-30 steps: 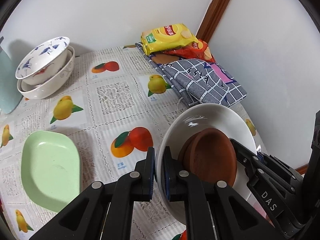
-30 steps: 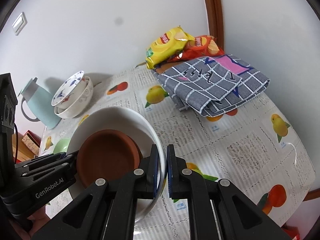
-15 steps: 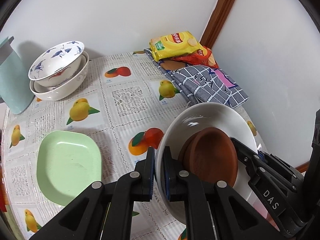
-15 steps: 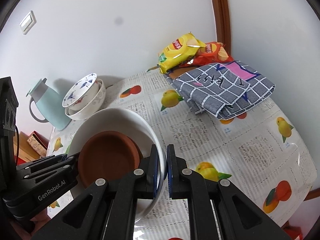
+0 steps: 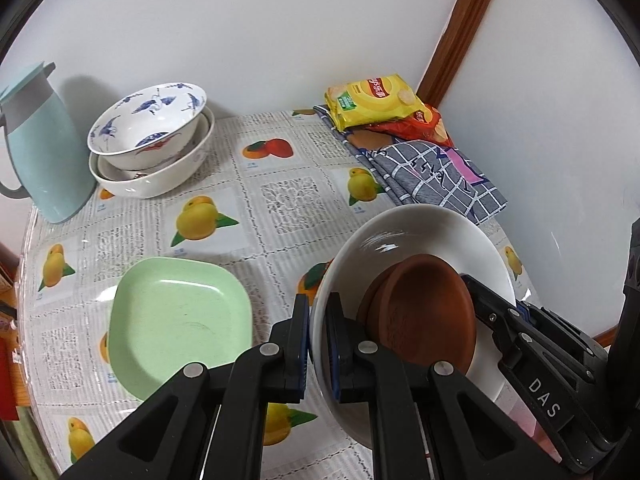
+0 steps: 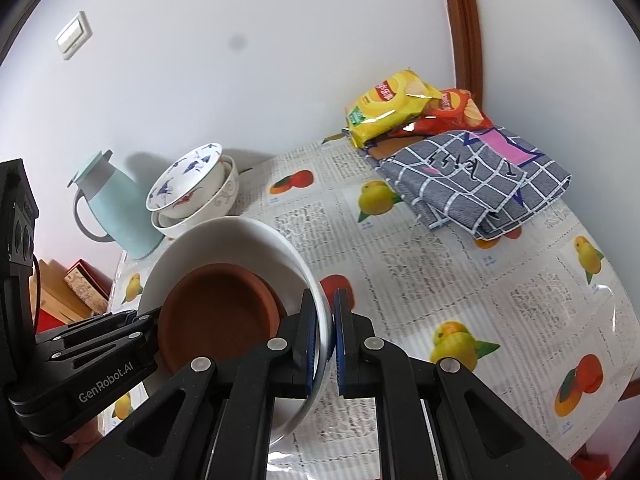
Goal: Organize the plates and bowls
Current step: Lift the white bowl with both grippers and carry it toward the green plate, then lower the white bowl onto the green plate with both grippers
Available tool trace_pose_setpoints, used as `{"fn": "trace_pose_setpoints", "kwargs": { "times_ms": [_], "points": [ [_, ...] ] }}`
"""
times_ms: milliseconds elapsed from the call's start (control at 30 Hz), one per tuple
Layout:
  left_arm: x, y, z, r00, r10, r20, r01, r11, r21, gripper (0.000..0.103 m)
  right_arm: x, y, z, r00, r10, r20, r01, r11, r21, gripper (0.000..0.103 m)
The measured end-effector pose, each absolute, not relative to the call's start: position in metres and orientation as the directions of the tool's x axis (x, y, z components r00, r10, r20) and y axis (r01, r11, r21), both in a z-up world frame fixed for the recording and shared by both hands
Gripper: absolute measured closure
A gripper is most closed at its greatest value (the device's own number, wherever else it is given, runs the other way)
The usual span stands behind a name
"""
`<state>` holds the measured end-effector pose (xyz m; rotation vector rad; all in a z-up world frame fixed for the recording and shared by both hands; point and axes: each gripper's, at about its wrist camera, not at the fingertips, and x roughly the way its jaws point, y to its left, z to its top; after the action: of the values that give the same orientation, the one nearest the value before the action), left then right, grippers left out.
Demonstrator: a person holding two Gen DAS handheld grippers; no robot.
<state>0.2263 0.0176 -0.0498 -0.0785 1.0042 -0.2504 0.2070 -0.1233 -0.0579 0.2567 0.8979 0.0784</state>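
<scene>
White and glossy, the big plate (image 5: 412, 236) hangs above the table (image 5: 280, 208), pinched at opposite sides of its rim: the left gripper (image 5: 318, 344) is clamped on the near-left edge and the right gripper (image 6: 324, 346) on the other edge, each with one pad inside the rim and one under it. Two holds make sense, since a wide, slick dish with a load would likely tip from one. Inside it sits a brown dish (image 5: 424, 312), matte like unglazed clay, round and shallow, slid against the lower side because the plate tilts. Below to the left lies a pale green plate (image 5: 176, 320), squarish with rounded corners, dull as plastic. Stacked bowls (image 5: 148, 144) of shiny porcelain, the top one painted blue, stand by the wall beside a light blue jug (image 5: 36, 152). A checked cloth (image 6: 476, 184) and crinkly snack bags (image 6: 400, 108) fill the far corner.
</scene>
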Motion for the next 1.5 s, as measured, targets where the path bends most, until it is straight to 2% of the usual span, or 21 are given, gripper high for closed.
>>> {"fn": "trace_pose_setpoints", "kwargs": {
  "times_ms": [1500],
  "points": [
    [0.225,0.101,-0.049,0.540,-0.185,-0.821,0.064,0.982,-0.178,0.094,0.225,-0.038,-0.062,0.607,0.251,-0.754,-0.073,0.963,0.261,0.094]
  ]
}}
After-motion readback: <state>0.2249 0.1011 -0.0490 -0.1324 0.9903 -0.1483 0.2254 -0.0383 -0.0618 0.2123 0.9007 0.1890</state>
